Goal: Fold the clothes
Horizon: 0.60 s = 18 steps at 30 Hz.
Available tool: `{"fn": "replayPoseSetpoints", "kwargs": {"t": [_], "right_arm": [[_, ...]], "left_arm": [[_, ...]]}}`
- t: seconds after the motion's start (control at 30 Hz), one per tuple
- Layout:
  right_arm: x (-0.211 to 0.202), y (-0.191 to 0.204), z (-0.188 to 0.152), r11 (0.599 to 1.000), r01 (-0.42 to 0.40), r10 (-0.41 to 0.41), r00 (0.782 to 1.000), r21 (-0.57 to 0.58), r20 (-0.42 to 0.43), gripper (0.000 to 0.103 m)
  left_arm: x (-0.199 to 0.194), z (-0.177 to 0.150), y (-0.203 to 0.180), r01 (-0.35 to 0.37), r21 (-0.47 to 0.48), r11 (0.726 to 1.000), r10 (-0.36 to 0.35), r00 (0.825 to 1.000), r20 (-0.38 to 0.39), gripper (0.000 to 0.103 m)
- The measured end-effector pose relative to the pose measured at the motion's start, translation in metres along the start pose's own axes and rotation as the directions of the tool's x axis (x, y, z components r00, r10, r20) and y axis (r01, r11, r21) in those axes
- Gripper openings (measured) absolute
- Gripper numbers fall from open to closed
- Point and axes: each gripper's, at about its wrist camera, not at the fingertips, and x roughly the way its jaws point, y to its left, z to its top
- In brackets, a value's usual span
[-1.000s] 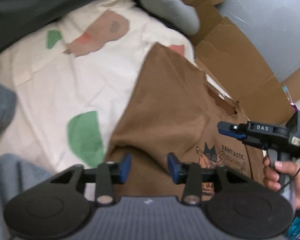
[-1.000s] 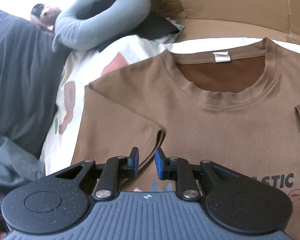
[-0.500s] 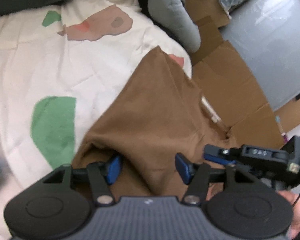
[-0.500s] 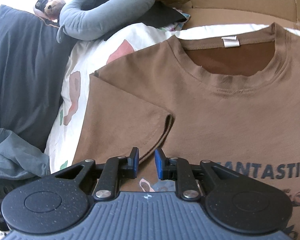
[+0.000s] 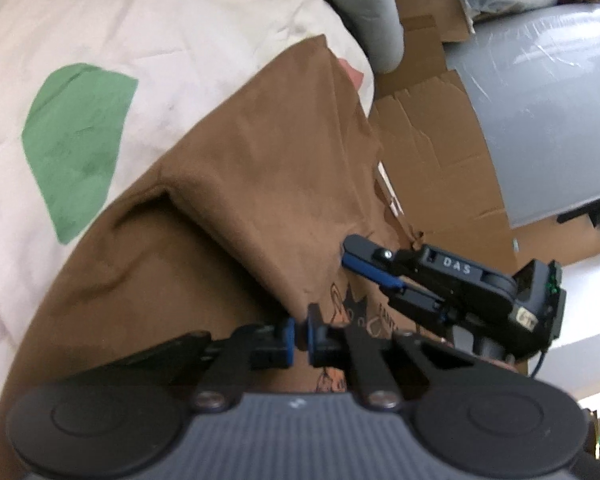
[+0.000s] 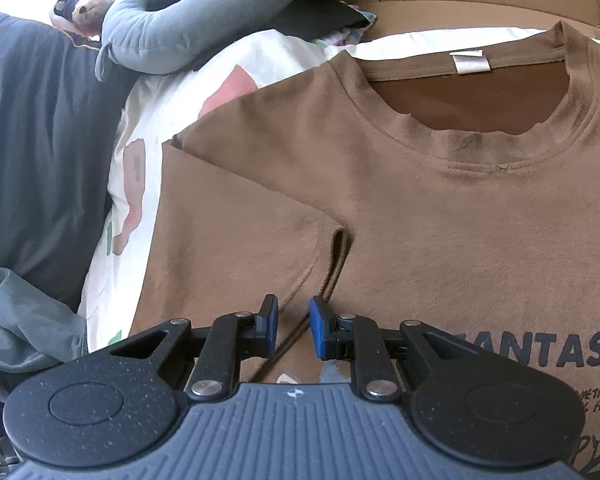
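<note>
Left gripper [image 5: 301, 334] newly pinched, seemingly on T-shirt [image 5: 236, 184].

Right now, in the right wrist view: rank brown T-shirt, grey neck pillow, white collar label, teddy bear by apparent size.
1. brown T-shirt, fills most of the frame.
2. grey neck pillow.
3. teddy bear, small, partly hidden behind the pillow and farther away, so its true size is unsure.
4. white collar label, smallest.

Showing a left gripper [image 5: 301, 334] of black plastic with blue pads [image 5: 289, 338], silver screws at the linkage pivots, round discs flanking a ribbed grey housing. Matching that on the right gripper [image 6: 293, 324], speckled black. Bearing "DAS" in white on the right gripper's side, trailing a thin dark cable.
</note>
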Motion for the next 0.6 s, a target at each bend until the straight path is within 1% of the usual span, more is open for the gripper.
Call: {"fn": "replayPoseSetpoints", "kwargs": {"t": [0.03, 0.1, 0.13, 0.17, 0.23, 0.3, 0.4, 0.47, 0.6], "right_arm": [[0.000, 0.000, 0.000, 1.000, 0.002, -0.002, 1.000, 0.001, 0.001, 0.020], [-0.002, 0.000, 0.001, 1.000, 0.005, -0.005, 1.000, -0.001, 0.004, 0.020], [-0.003, 0.001, 0.001, 1.000, 0.005, -0.005, 1.000, -0.005, 0.005, 0.020], [-0.006, 0.001, 0.001, 1.000, 0.004, -0.003, 1.000, -0.012, 0.006, 0.020], [-0.011, 0.004, 0.000, 1.000, -0.003, 0.003, 1.000, -0.030, 0.007, 0.020], [-0.016, 0.007, -0.002, 0.999, -0.011, 0.011, 1.000, -0.051, 0.005, 0.020], [-0.020, 0.012, -0.005, 0.997, -0.028, 0.028, 1.000, -0.072, -0.001, 0.020], [-0.021, 0.016, -0.006, 0.996, -0.039, 0.038, 0.999, -0.078, -0.004, 0.020], [-0.018, 0.027, -0.010, 0.993, -0.066, 0.065, 0.998, -0.094, -0.012, 0.020]], "left_arm": [[-0.002, 0.000, 0.000, -0.006, 0.007, 1.000, 0.006, 1.000, -0.012, 0.006], [-0.006, 0.000, -0.002, -0.023, 0.026, 0.999, 0.024, 0.999, -0.033, 0.010], [-0.009, 0.000, -0.003, -0.032, 0.034, 0.999, 0.034, 0.999, -0.041, 0.015], [-0.013, 0.001, -0.005, -0.044, 0.047, 0.998, 0.046, 0.998, -0.046, 0.018], [-0.022, 0.003, -0.009, -0.059, 0.080, 0.995, 0.063, 0.997, -0.049, 0.018], [-0.033, 0.006, -0.014, -0.058, 0.105, 0.993, 0.063, 0.997, -0.044, 0.018], [-0.045, 0.014, -0.025, -0.068, 0.139, 0.988, 0.069, 0.998, -0.004, 0.018], [-0.043, 0.019, -0.039, -0.081, 0.172, 0.982, 0.077, 0.997, 0.029, 0.018], [-0.036, 0.028, -0.043, -0.116, 0.213, 0.970, 0.105, 0.993, 0.062, 0.018]]}}
